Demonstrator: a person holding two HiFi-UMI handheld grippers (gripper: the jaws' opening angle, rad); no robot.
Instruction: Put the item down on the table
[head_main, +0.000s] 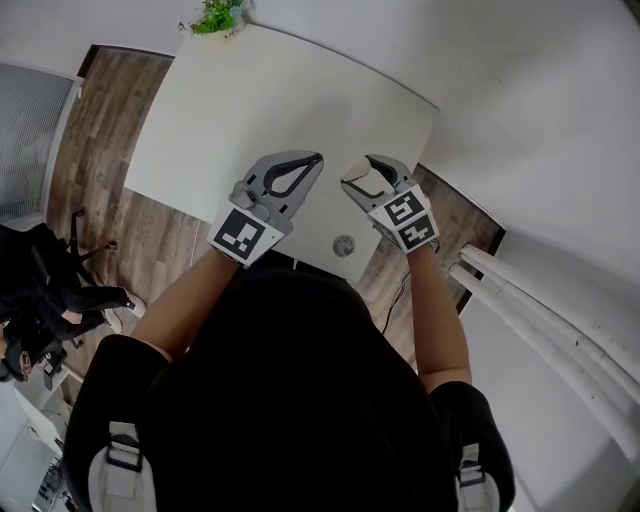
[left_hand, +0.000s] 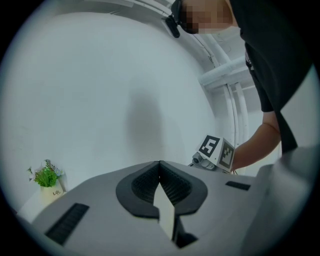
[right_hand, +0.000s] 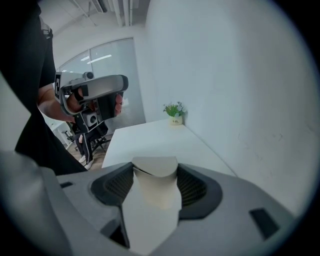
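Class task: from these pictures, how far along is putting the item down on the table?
Done: the right gripper is shut on the pale item. In hand: the item is held in the air by the near edge of the table, not touching it. To do: lower it onto the table and open the jaws. The left gripper is shut.

Your item (right_hand: 152, 192): cream, matt, paper-like.
Your right gripper (right_hand: 155, 172): grey matt plastic, with ribbed black pads (right_hand: 194, 187).
Table (head_main: 270, 110): smooth, white, matt.
Floor (head_main: 100, 120): wood-grain planks.
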